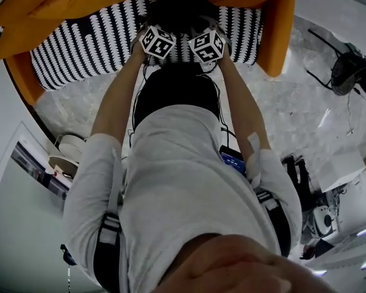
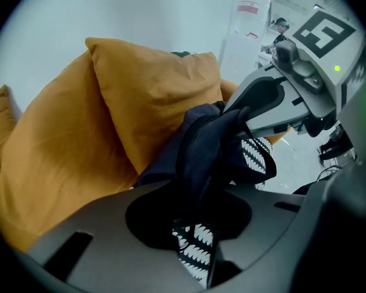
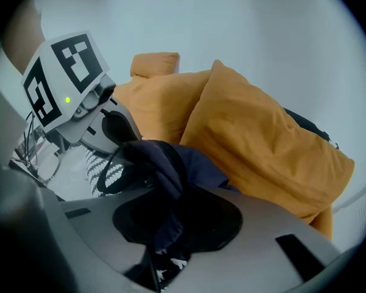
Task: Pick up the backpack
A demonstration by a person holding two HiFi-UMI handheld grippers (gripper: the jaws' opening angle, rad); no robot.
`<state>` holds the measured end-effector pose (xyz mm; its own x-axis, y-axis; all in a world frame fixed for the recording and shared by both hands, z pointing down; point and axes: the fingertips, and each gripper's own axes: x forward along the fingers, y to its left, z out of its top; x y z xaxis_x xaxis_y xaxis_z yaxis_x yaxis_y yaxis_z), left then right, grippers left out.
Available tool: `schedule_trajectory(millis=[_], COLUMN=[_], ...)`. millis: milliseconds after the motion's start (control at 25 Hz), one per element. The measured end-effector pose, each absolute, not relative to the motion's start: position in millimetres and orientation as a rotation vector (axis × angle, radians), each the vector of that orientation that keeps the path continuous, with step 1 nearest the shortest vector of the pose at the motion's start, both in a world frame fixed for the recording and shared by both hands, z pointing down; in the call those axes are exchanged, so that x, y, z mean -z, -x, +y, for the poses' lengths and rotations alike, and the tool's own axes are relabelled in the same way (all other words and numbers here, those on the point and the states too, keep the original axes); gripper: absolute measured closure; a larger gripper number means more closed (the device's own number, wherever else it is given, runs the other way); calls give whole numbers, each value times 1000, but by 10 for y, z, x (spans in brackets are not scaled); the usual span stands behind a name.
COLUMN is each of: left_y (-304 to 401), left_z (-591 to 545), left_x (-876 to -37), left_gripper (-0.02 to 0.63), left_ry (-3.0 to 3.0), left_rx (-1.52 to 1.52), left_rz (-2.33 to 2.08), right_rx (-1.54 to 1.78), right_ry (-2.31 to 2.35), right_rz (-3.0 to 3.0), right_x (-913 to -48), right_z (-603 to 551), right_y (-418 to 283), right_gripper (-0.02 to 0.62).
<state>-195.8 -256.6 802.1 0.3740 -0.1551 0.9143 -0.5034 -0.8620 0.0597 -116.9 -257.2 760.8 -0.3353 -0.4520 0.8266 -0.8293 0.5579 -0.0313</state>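
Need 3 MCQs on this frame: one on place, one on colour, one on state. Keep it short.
1. The backpack is at: A) a desk B) the sofa C) a shelf
2. The pillows are: A) orange B) green C) white
3. The left claw is: A) open, empty B) shut on a pillow C) shut on the backpack

Answers:
1 B, the head view shows it at the striped seat.
2 A, they are orange in both gripper views.
3 C, dark backpack fabric is pinched between its jaws.
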Motion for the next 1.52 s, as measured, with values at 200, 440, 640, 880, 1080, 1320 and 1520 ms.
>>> schedule_trajectory(millis=[200,440,640,880,1080,1320,1520], left_y=[2051,2134,2180,2310,2392,2437,2462], left_z=[-2359,-2080,-1849,-1608,-1418,-1215,-1046], left_x=[-8030,-8049,-8041,-7967,-7939,-7864,-7772], left_gripper=[522,522,522,522,522,522,526], left_ry=[-2311,-2332,-2348,-2377,-2393,-2418,-2451], left_rx=[-1477,-1485,-1493,-1500,-1500,-1449,-1494], left_rz=[-574,-549,-526,-513,-513,-557,-631], right_rx=[-617,-627,-646,-654,-675,-727,-743], right_ry=[-1033,-1032,-1045,-1061,-1082,-1126,-1111], right_rz=[-1972,-1960,-1950,-1937,-1922,-1896,-1889], right_x=[-7606,-7621,-7599,-7534,-7525,-7463,-7341], right_z=[-2372,-2082,-1822,-1525,-1292,-1057,-837], right_y=[1261,1352,1401,1533,1618,1658,1694], right_gripper=[482,482,482,482,482,482,496])
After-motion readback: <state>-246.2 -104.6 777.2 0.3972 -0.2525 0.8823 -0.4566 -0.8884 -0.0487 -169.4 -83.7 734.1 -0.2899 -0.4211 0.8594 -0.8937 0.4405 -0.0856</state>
